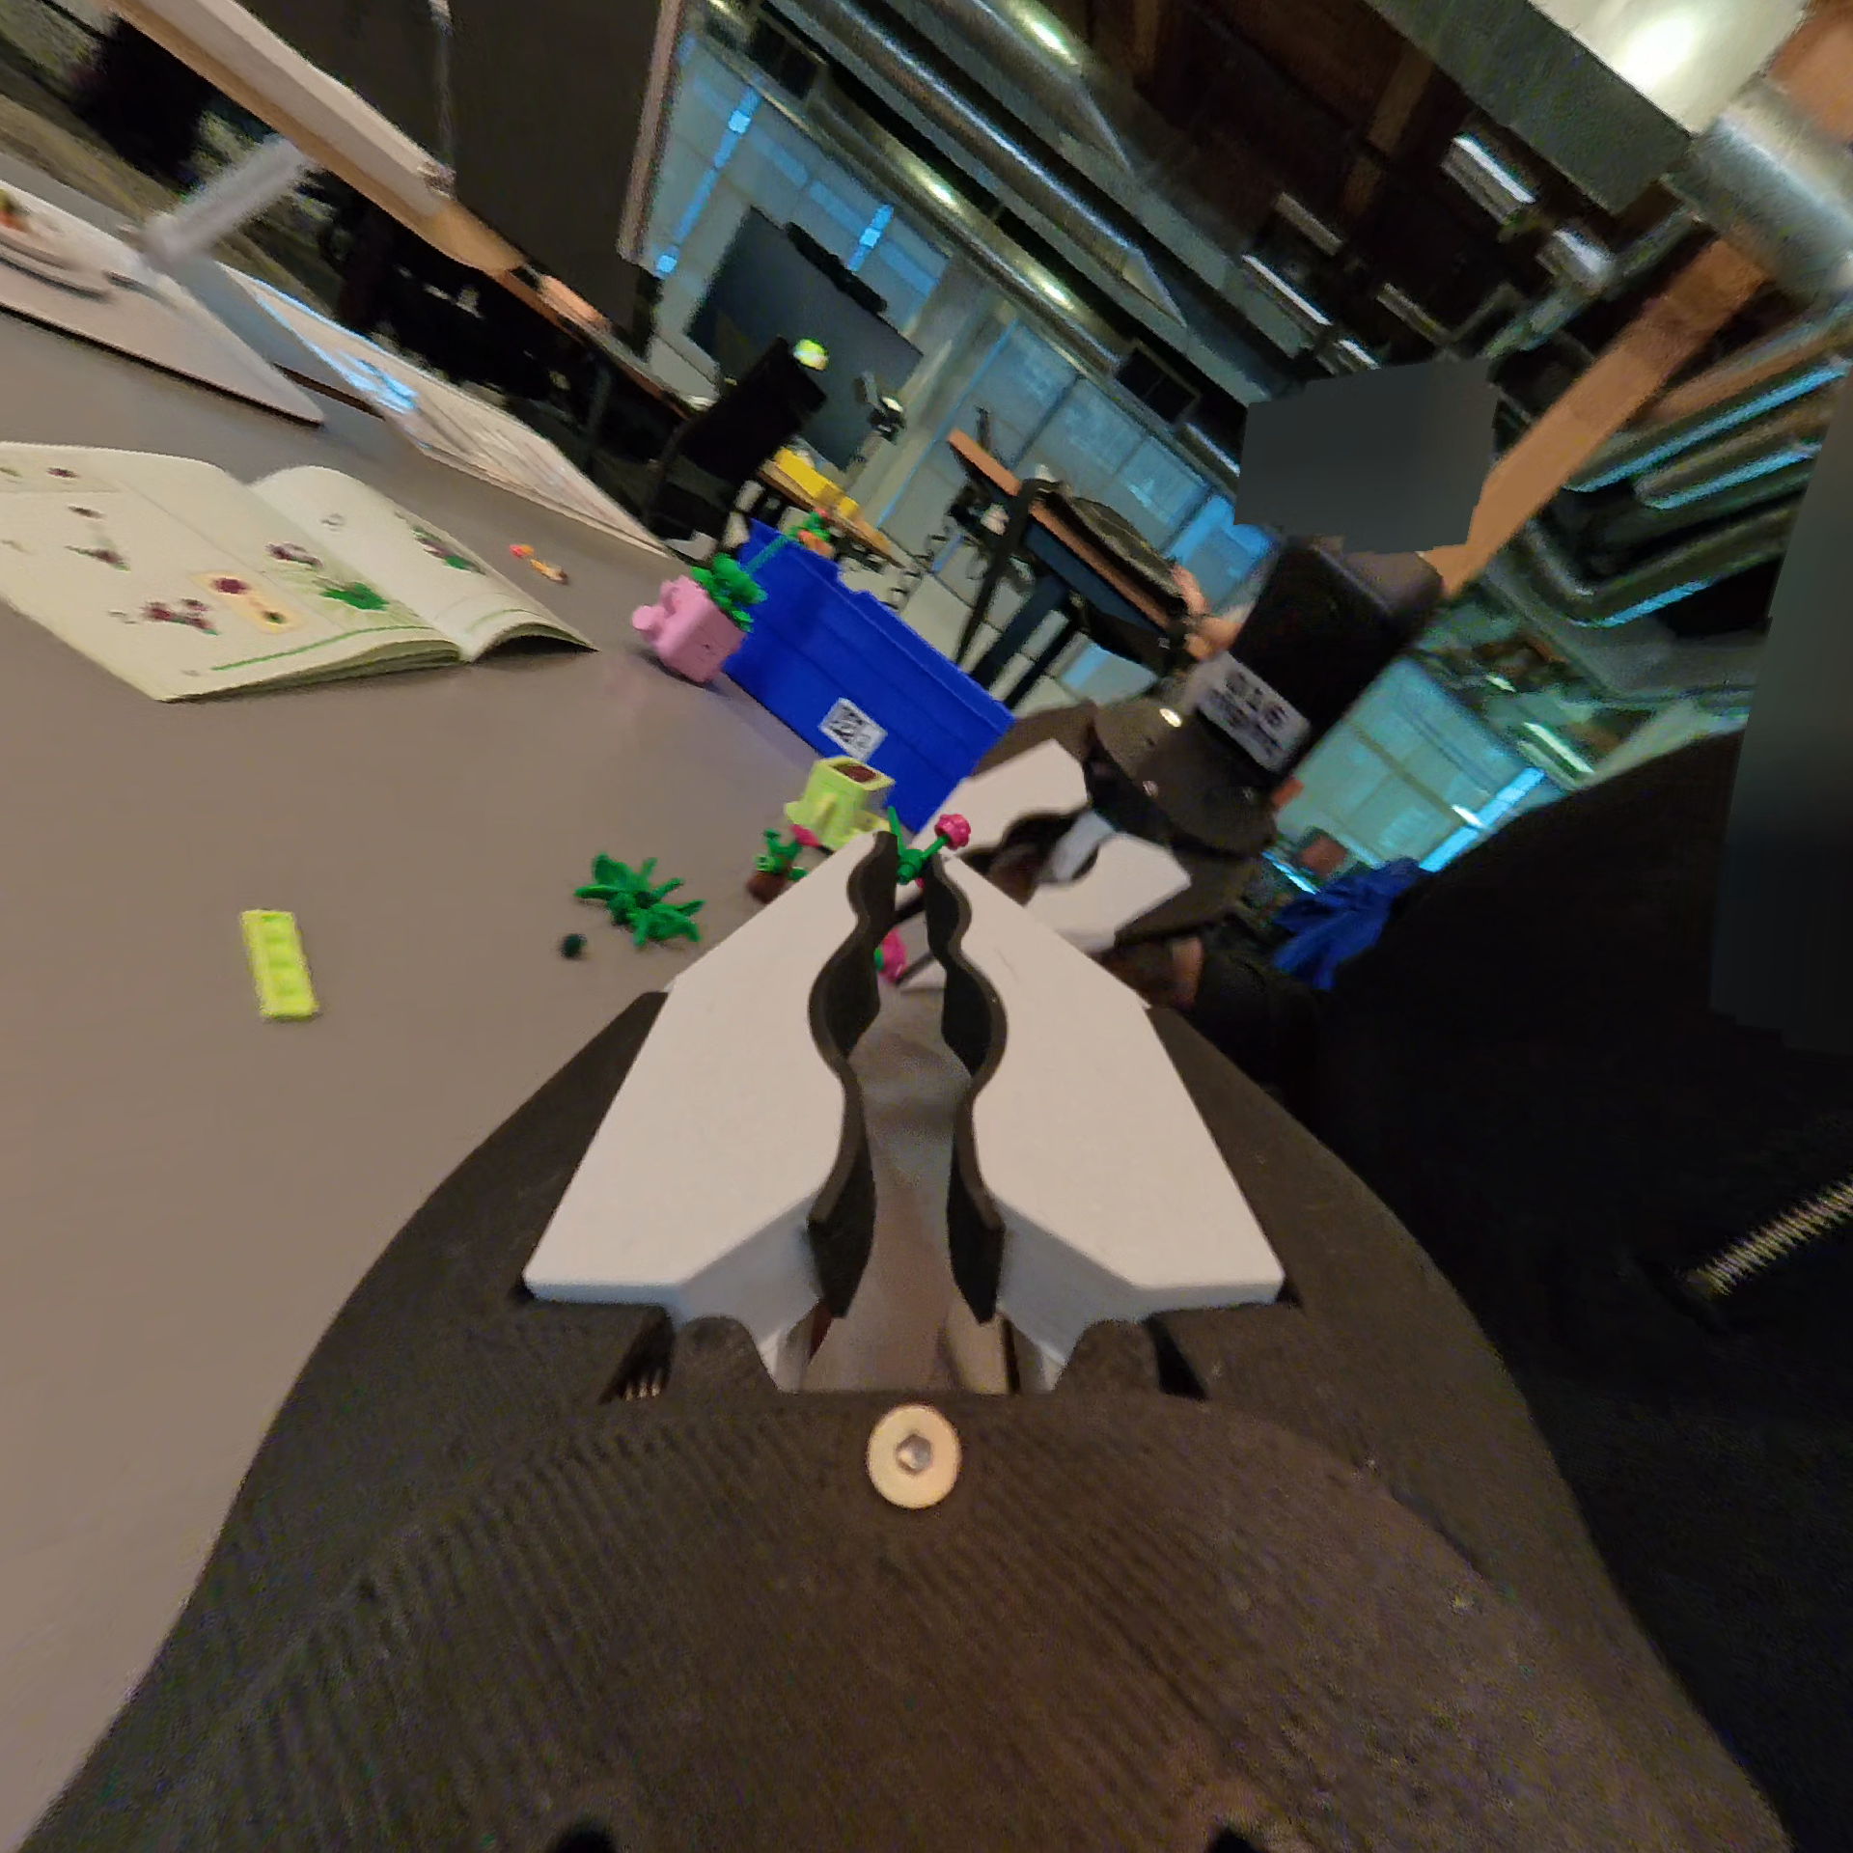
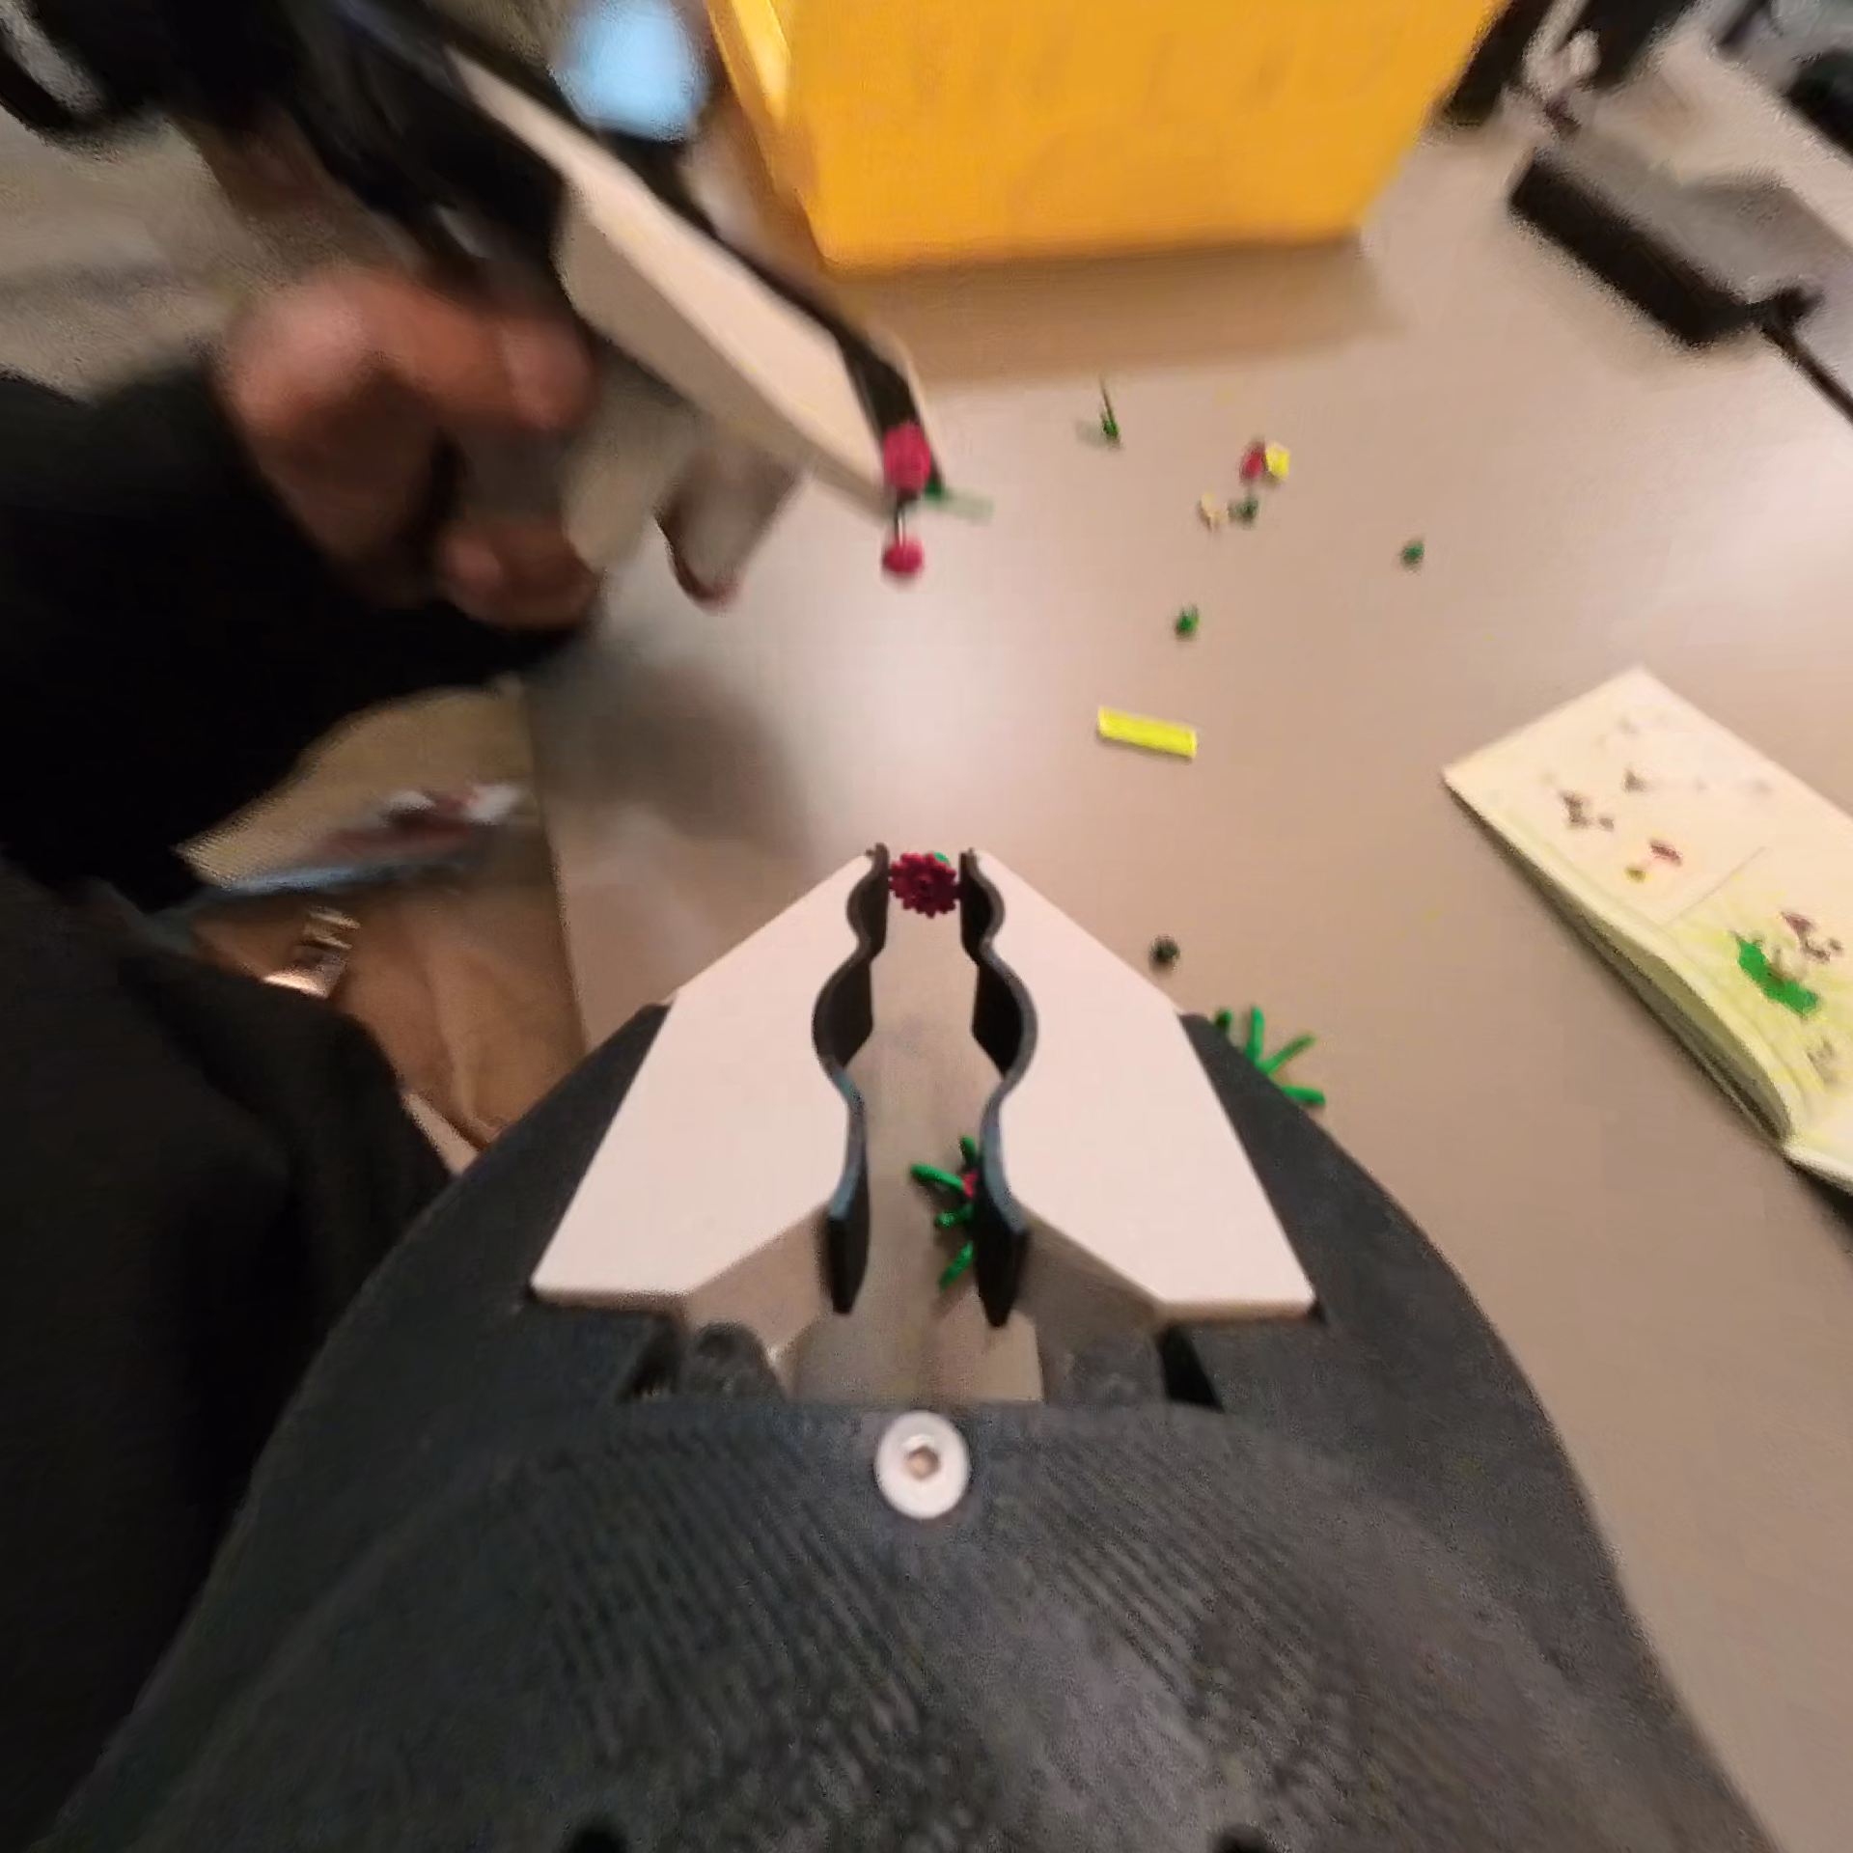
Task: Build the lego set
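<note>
Your right gripper (image 2: pixel 924 882) clenches a dark red flower (image 2: pixel 920 884); your left gripper (image 1: pixel 907 870) grasps the green stem (image 1: pixel 914 854), which waits ahead, up-left.

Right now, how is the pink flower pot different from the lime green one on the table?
The pink flower pot already has green leaves and a stem growing out of its top; the lime green pot shows only a brown top with nothing planted. The pink pot sits farther off, against the blue bin, while the green pot is nearer the left gripper. Both are small, blocky, built pots that look tilted in this slanted view.
</note>
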The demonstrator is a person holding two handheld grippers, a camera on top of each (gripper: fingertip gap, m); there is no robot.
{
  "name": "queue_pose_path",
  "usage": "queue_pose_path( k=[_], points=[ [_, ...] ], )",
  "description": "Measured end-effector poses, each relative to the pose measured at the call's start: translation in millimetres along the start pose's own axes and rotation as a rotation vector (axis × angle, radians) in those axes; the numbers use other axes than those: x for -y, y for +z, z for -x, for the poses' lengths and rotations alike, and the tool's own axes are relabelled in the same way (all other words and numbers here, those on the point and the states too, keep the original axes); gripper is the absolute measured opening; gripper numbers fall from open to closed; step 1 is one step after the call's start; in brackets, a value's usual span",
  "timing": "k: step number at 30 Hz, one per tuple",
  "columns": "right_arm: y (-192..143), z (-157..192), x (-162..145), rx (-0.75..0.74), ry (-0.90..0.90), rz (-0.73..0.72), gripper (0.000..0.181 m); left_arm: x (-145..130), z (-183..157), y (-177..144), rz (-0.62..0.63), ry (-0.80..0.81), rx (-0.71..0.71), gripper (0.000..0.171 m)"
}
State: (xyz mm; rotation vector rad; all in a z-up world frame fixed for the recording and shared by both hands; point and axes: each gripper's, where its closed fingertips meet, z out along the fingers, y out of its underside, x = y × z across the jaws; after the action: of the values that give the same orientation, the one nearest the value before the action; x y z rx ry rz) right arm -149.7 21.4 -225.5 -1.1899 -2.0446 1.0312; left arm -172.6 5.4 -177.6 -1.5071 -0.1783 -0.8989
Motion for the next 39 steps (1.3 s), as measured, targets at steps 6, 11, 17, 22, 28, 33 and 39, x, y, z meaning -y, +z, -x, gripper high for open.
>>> queue_pose_path(
  k=[6,11,17,22,28,33,39],
  points=[
    [-59,12,47,0.365,0.171,-0.356,0.011,-20,-34,17,0.117,0.073,-0.172,0.002],
    [-90,25,54,0.643,0.314,-0.551,0.011,-33,-62,31,0.173,0.254,-0.211,0.003],
    [-96,33,51,0.745,0.380,-0.581,0.011,-32,-87,39,0.126,0.266,-0.289,0.002],
    [-91,38,48,0.753,0.354,-0.515,0.011,-33,-83,37,0.136,0.247,-0.288,0.002],
    [-87,39,43,0.766,0.334,-0.447,0.011,-34,-81,36,0.145,0.243,-0.290,0.002],
    [-86,38,37,0.762,0.319,-0.398,0.011,-39,-80,37,0.179,0.257,-0.279,0.002],
    [-85,41,32,0.782,0.303,-0.346,0.011,-45,-80,38,0.215,0.256,-0.284,0.003]
  ],
)
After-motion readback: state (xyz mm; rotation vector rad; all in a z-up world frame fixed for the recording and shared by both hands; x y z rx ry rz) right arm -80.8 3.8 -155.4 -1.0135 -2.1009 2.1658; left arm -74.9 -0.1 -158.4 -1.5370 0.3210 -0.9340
